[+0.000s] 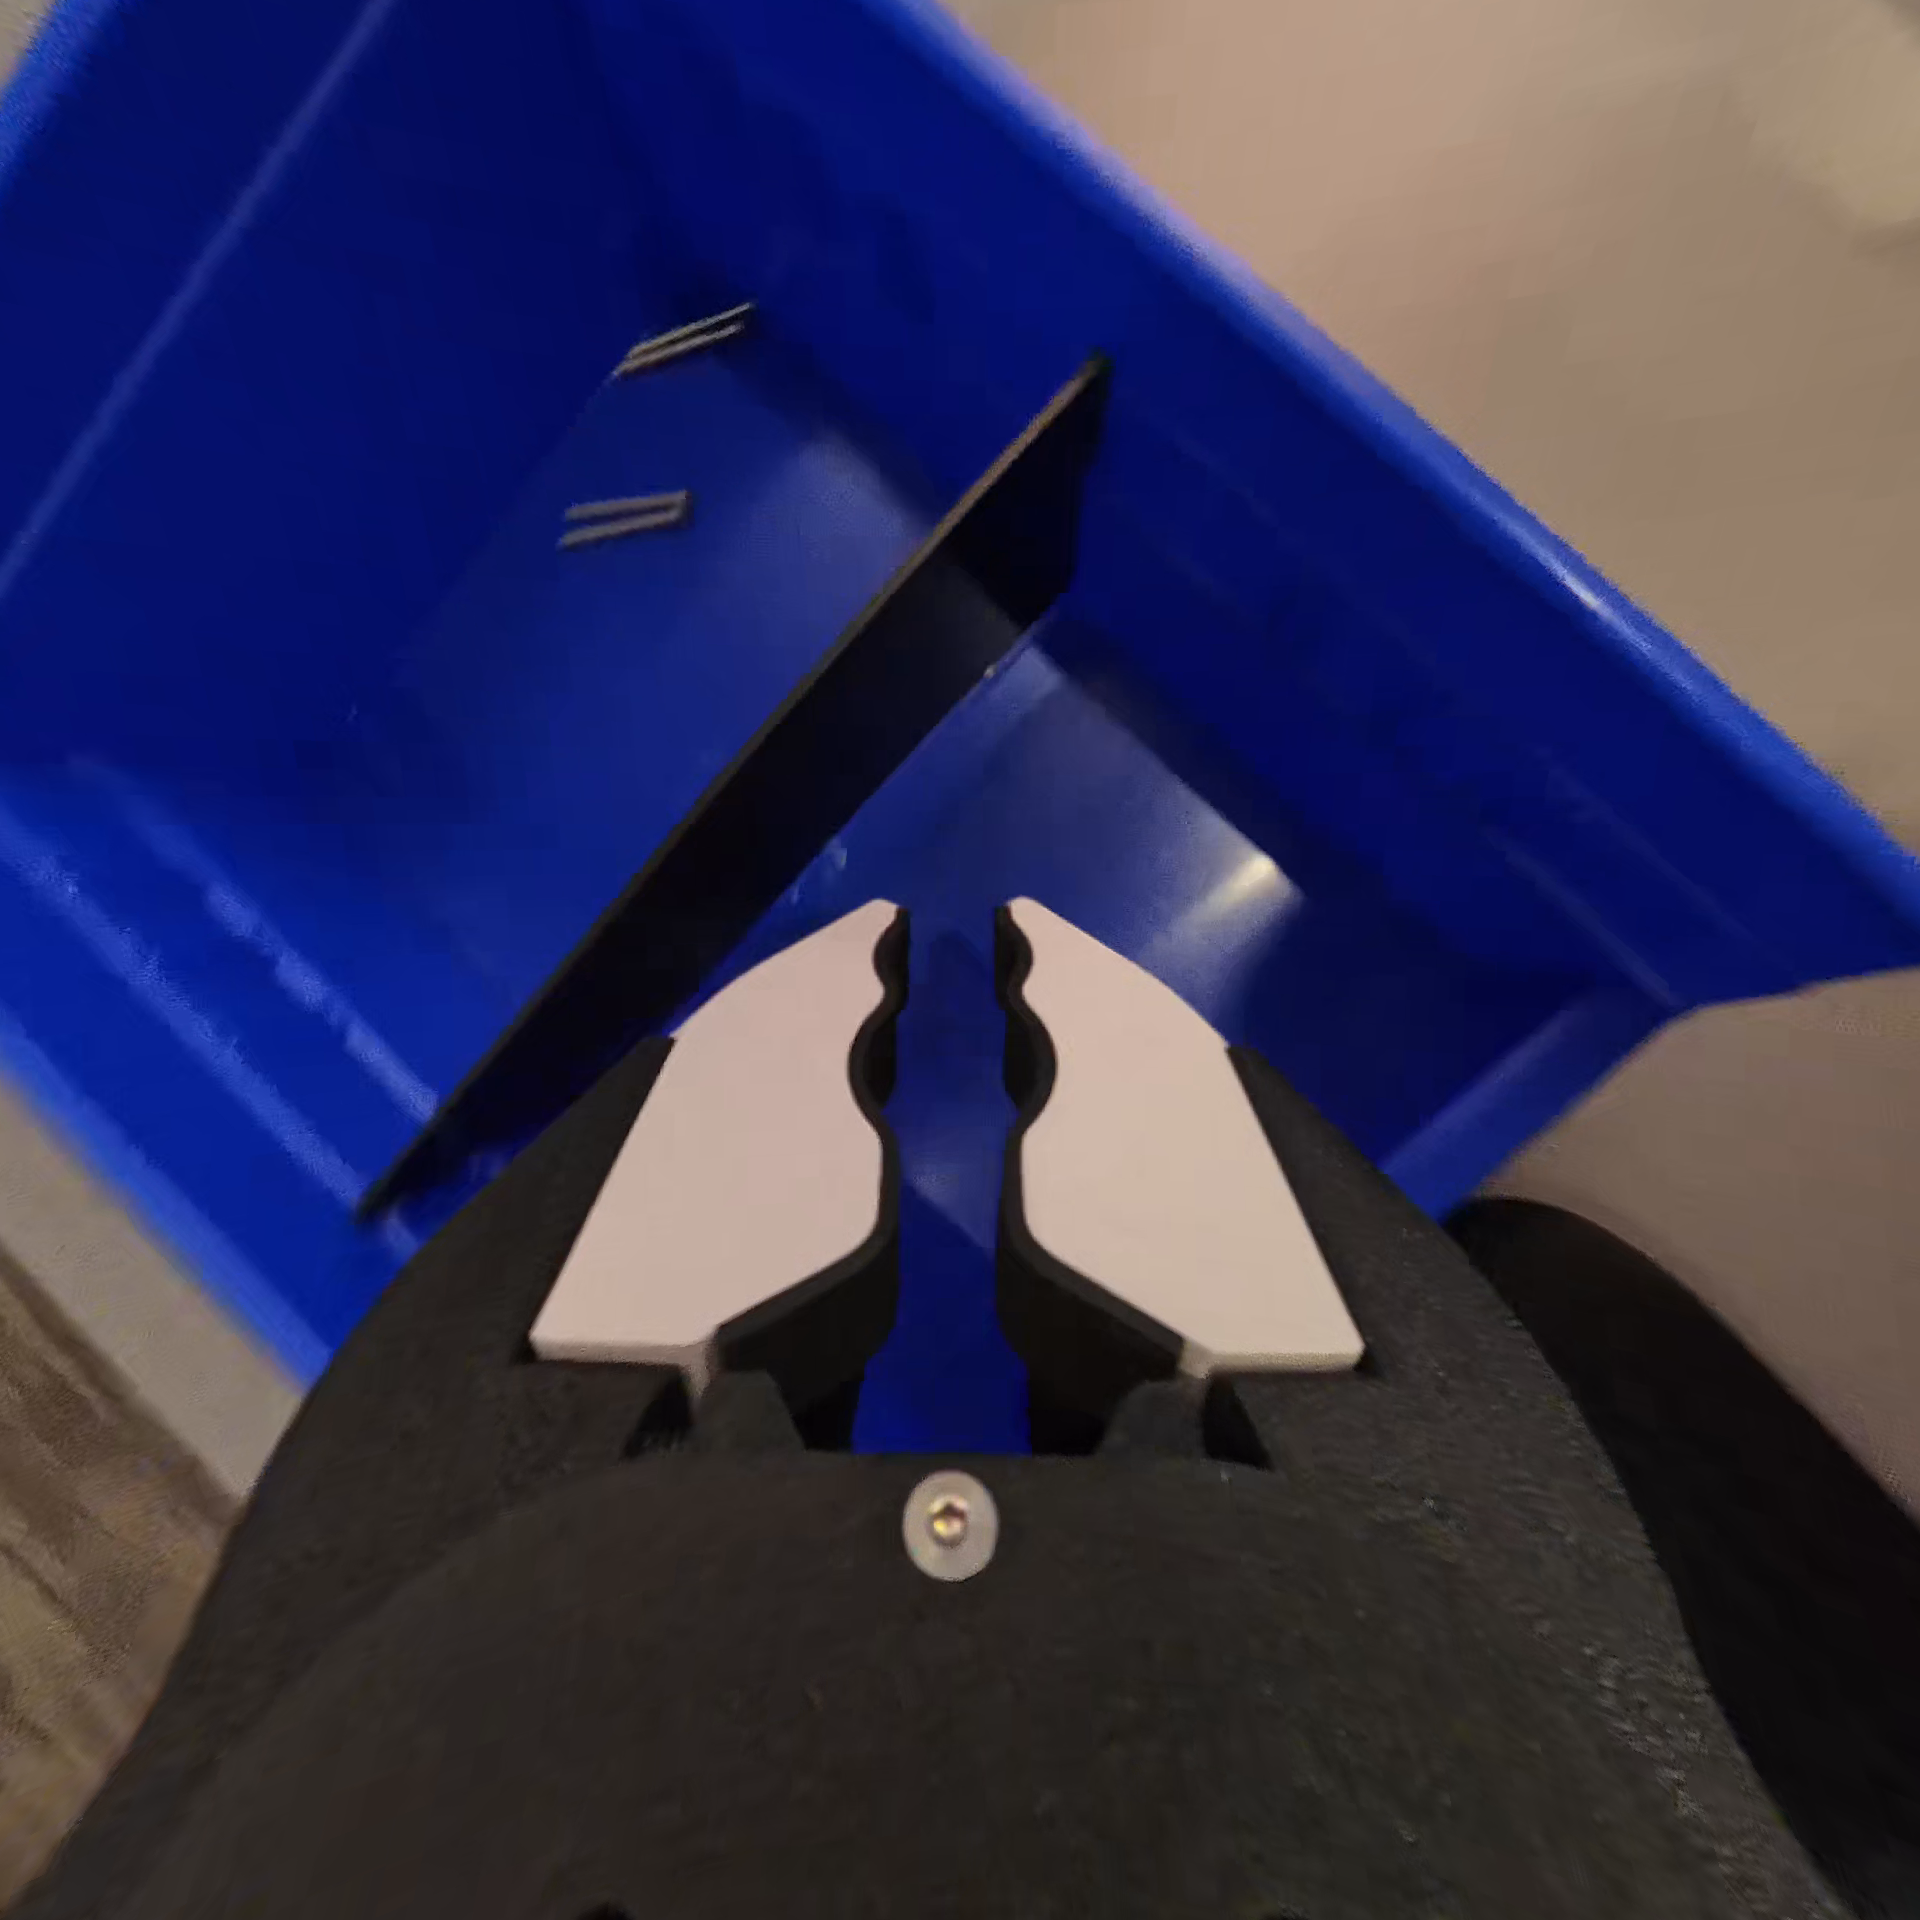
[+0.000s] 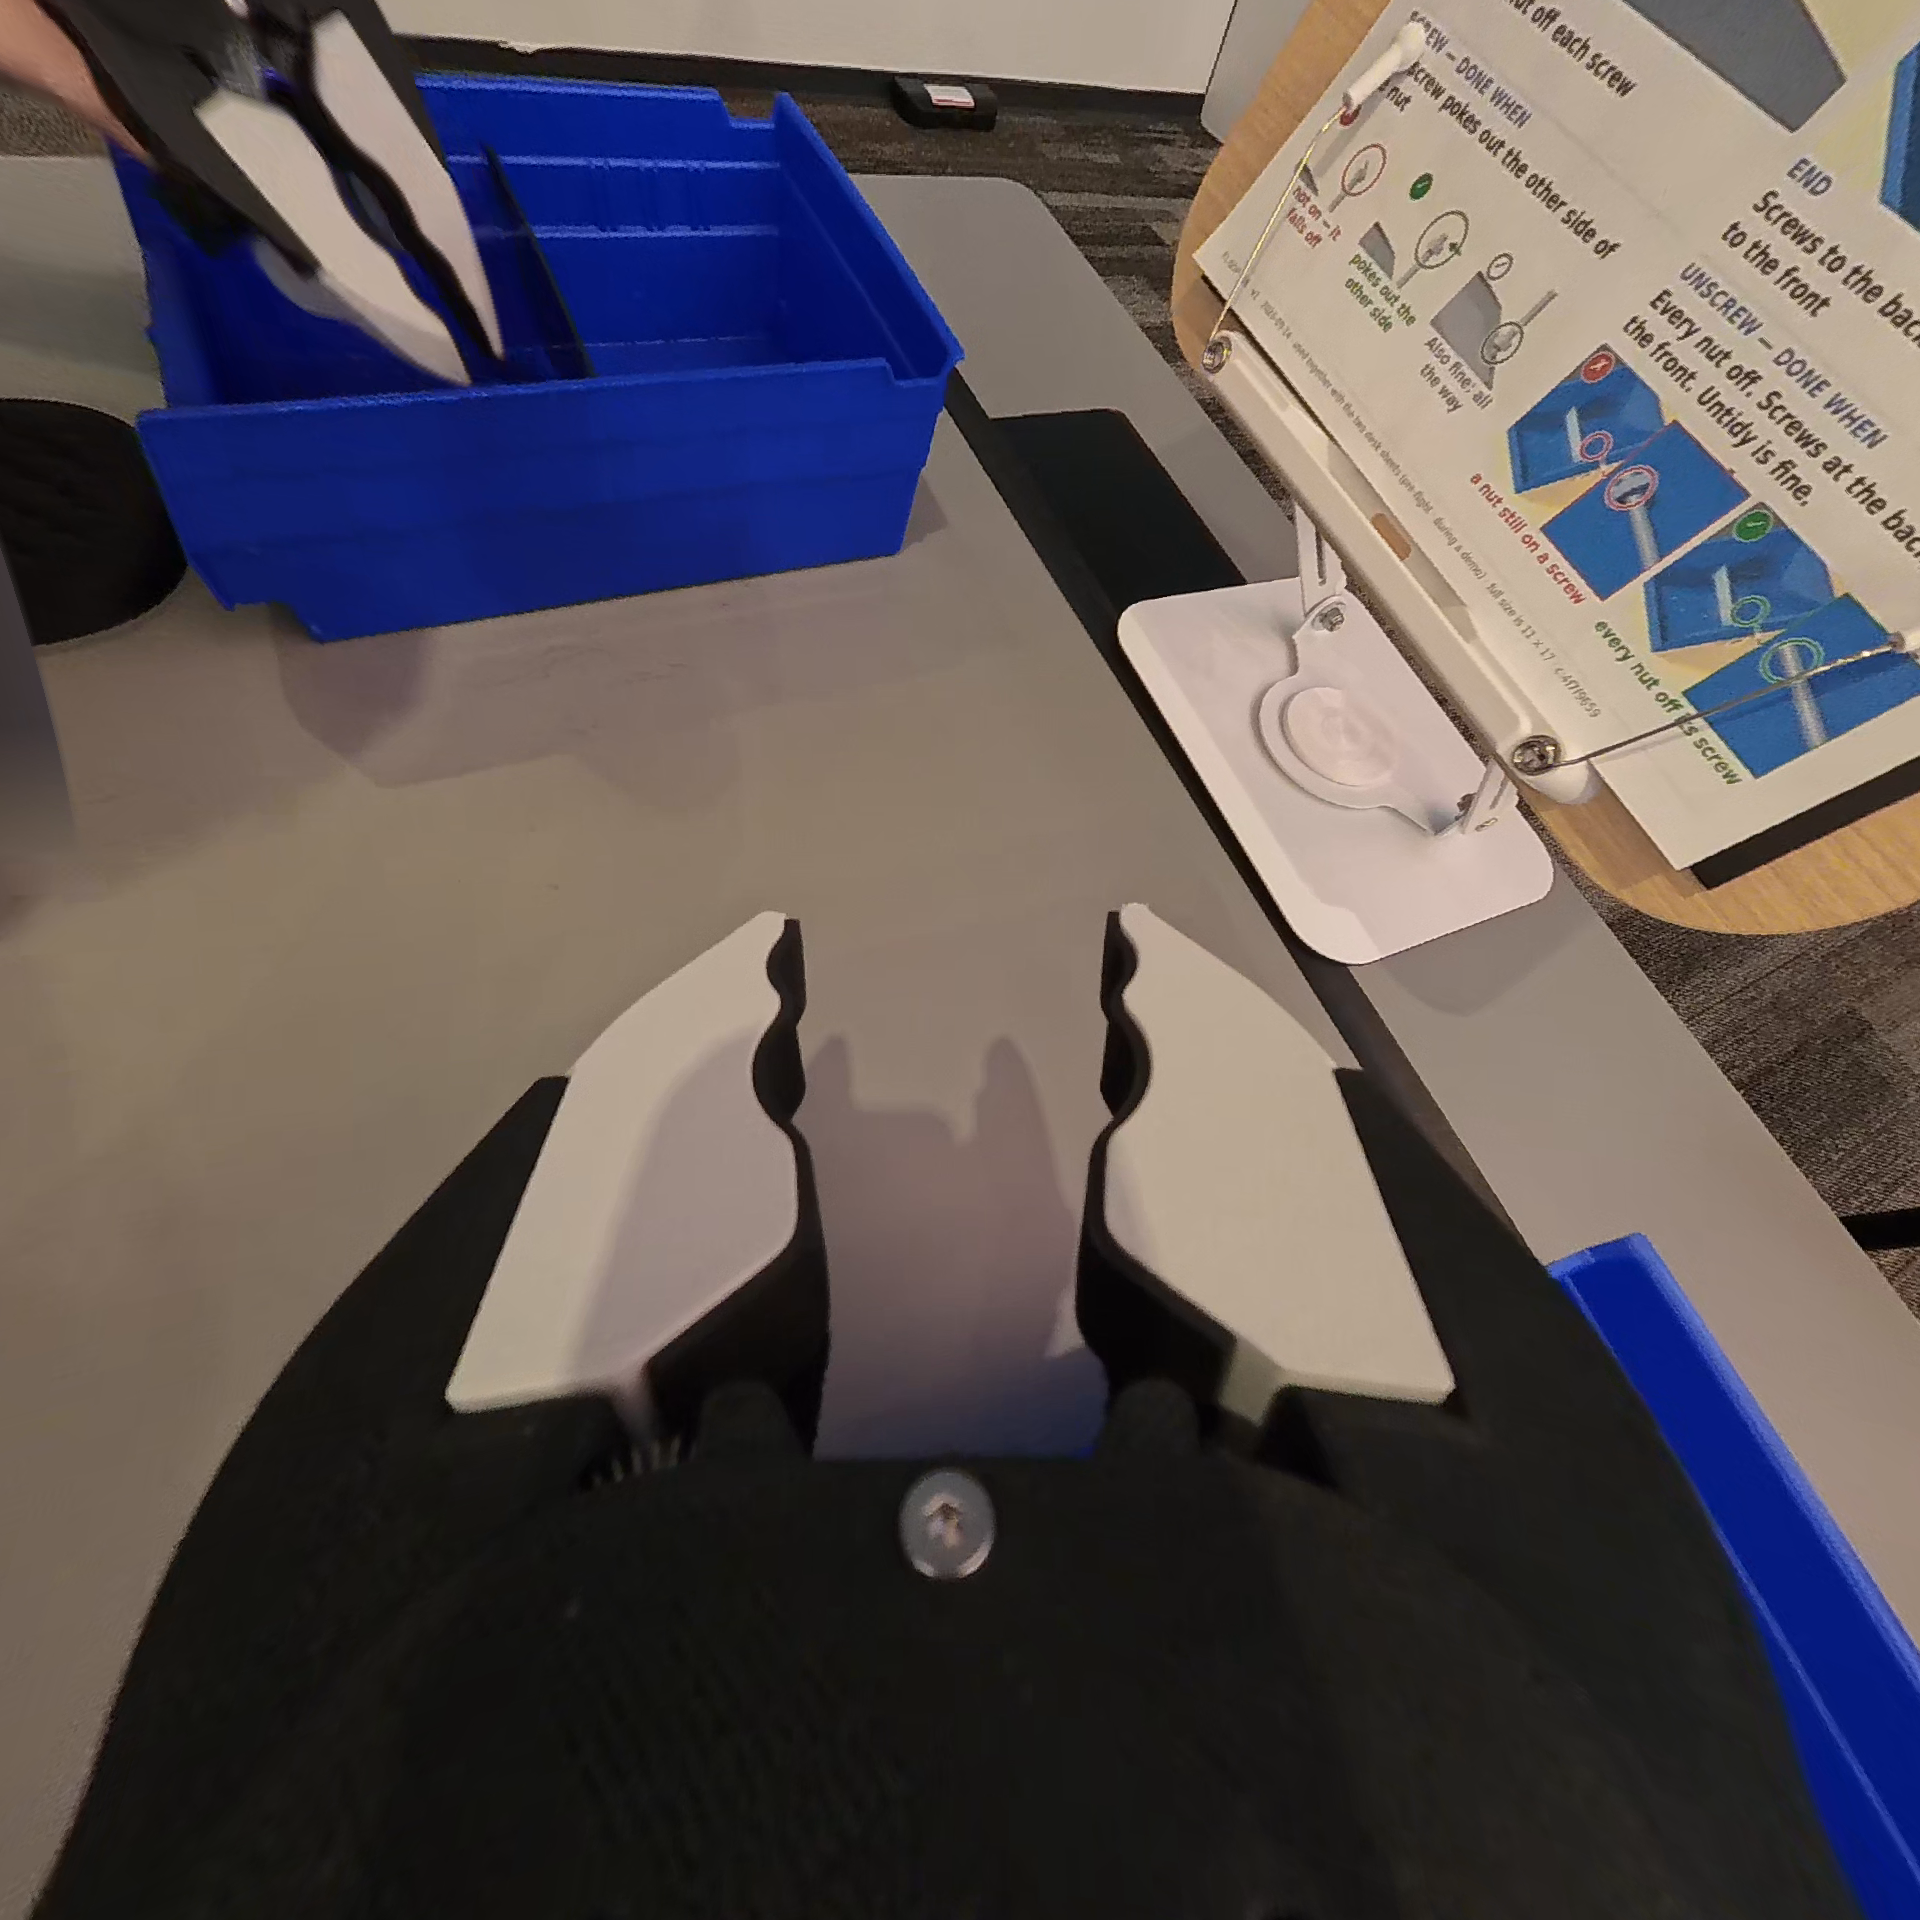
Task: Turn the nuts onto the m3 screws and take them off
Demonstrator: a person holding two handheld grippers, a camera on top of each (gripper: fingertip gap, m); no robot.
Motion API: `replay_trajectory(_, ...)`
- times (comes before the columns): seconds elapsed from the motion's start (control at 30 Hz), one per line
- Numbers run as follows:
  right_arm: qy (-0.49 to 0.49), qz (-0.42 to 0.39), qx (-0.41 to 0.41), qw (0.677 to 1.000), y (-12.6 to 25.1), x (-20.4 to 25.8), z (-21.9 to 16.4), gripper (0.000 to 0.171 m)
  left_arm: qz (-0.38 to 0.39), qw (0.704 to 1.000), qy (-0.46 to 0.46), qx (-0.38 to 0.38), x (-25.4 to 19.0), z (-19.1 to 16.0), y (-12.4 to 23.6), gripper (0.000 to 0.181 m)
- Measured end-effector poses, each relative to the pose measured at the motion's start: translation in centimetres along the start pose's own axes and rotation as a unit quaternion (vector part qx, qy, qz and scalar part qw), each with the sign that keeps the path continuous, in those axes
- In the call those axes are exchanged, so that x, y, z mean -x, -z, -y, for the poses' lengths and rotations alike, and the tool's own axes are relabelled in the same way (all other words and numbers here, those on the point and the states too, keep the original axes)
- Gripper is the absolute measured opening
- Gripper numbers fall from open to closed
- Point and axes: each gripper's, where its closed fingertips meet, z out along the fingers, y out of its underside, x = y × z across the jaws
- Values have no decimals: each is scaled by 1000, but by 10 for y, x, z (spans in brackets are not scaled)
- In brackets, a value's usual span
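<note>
A blue bin [image 1: 1351, 582] fills the left wrist view, split by a black divider [image 1: 831, 779]. Thin dark screws, blurred, lie on the floor of the far compartment: one [image 1: 686, 338] near the wall and one [image 1: 623, 520] closer. I see no nuts. My left gripper [image 1: 951, 914] hangs over the near compartment, jaws a narrow gap apart, with nothing between them. In the right wrist view it [image 2: 457, 348] dips into the bin [image 2: 540, 499] at the far left. My right gripper [image 2: 956, 935] is open and empty over the grey table [image 2: 623, 831].
An instruction sheet on a white stand [image 2: 1340, 769] sits at the right table edge. The rim of a second blue bin [image 2: 1714, 1455] shows at the lower right. A black round object [image 2: 73, 520] lies left of the first bin, and also shows in the left wrist view [image 1: 1683, 1403]. One gripper's finger ends stand about 35 cm off the other's.
</note>
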Motion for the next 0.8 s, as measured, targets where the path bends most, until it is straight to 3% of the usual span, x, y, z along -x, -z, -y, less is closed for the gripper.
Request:
replay_trajectory(0.13, 0, 8, -4, 1000, -1, 3, 2, 56, 44, 993, 108, -12, 27, -19, 59, 20)
replay_trajectory(0.23, 3, 12, -6, 1000, -2, 6, 4, 56, 110, 981, 158, 28, 61, -47, 88, 33)
replay_trajectory(0.33, 8, 17, -7, 1000, -3, 11, 7, 56, 109, 969, 212, 57, 76, -68, 91, 45)
replay_trajectory(0.53, 16, 24, -10, 1000, -3, 18, 12, 56, 44, 947, 288, 134, 76, -97, 65, 60)
replay_trajectory(0.67, 19, 26, -12, 999, -2, 20, 13, 56, -7, 935, 312, 170, 61, -106, 47, 51)
replay_trajectory(0.8, 18, 30, -15, 999, -1, 20, 14, 56, -23, 931, 299, 206, 49, -114, 37, 21)
